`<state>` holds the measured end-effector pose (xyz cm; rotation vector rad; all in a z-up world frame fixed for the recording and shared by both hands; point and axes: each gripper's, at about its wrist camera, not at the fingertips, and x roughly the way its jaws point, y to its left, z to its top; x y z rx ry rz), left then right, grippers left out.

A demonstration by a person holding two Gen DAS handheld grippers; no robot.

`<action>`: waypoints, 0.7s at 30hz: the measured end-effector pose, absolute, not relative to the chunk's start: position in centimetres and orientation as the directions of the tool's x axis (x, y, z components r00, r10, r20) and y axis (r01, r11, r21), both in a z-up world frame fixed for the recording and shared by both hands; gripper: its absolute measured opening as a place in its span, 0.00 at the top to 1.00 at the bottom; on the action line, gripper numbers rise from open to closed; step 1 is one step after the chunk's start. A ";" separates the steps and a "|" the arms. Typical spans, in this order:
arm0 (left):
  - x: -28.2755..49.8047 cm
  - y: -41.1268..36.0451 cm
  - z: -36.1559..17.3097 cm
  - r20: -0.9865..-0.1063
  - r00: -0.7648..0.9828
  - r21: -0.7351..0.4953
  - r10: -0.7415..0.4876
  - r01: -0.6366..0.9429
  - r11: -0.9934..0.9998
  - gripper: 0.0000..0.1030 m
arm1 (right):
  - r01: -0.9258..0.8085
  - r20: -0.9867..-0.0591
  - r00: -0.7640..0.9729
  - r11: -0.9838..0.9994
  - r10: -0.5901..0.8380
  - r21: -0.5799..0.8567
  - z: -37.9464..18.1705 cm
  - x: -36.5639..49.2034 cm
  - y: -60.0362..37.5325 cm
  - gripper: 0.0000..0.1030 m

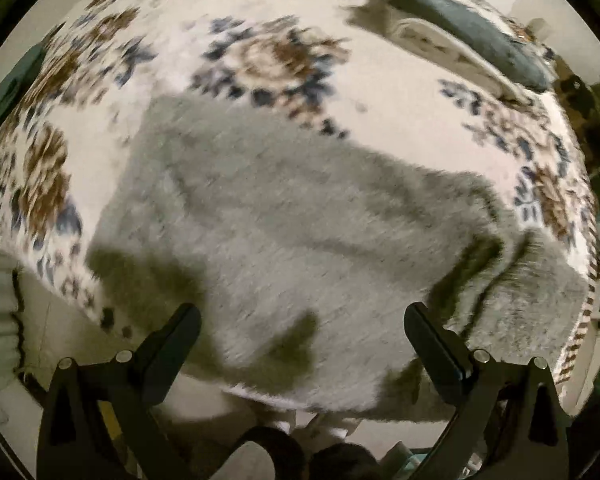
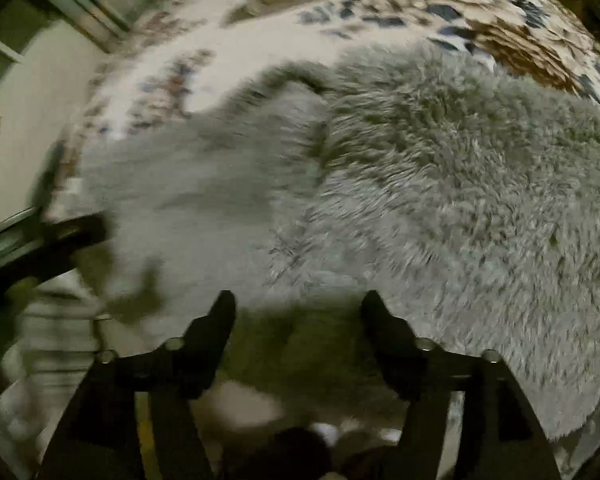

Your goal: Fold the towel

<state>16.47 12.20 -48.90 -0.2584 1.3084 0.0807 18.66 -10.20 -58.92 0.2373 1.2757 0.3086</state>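
Towel (image 1: 284, 224), grey and fluffy, lies on a patterned bedspread (image 1: 228, 40) beneath both grippers' (image 1: 302, 320) (image 2: 298, 304) spread, empty fingers.

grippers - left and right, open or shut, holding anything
Left hand-held gripper: open, empty, over the grey towel.
Right hand-held gripper: open, empty, at the towel's near edge.

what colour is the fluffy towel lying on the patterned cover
Grey. The towel is a plain, shaggy grey with no pattern, clearest in the right wrist view.
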 end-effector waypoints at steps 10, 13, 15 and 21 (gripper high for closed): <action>17.3 1.1 -49.2 -0.960 0.212 -0.200 -0.185 -0.053 0.978 0.01 | 0.307 -0.920 0.286 0.884 0.267 0.352 -56.0 15.1 -27.0 0.18; 16.7 -1.4 -51.5 -0.971 0.141 -0.198 -0.192 -0.032 0.980 0.26 | 0.387 -0.926 0.286 0.854 0.246 0.347 -56.1 15.7 -31.1 0.19; 16.3 -2.6 -53.8 -0.968 0.077 -0.243 -0.240 -0.035 0.969 0.81 | 0.418 -0.933 0.277 0.846 0.229 0.331 -56.4 15.5 -32.4 0.19; 14.1 -1.1 -53.0 -0.949 0.152 -0.283 -0.275 -0.032 0.959 0.95 | 0.414 -0.915 0.271 0.822 0.299 0.391 -56.5 16.6 -32.3 0.18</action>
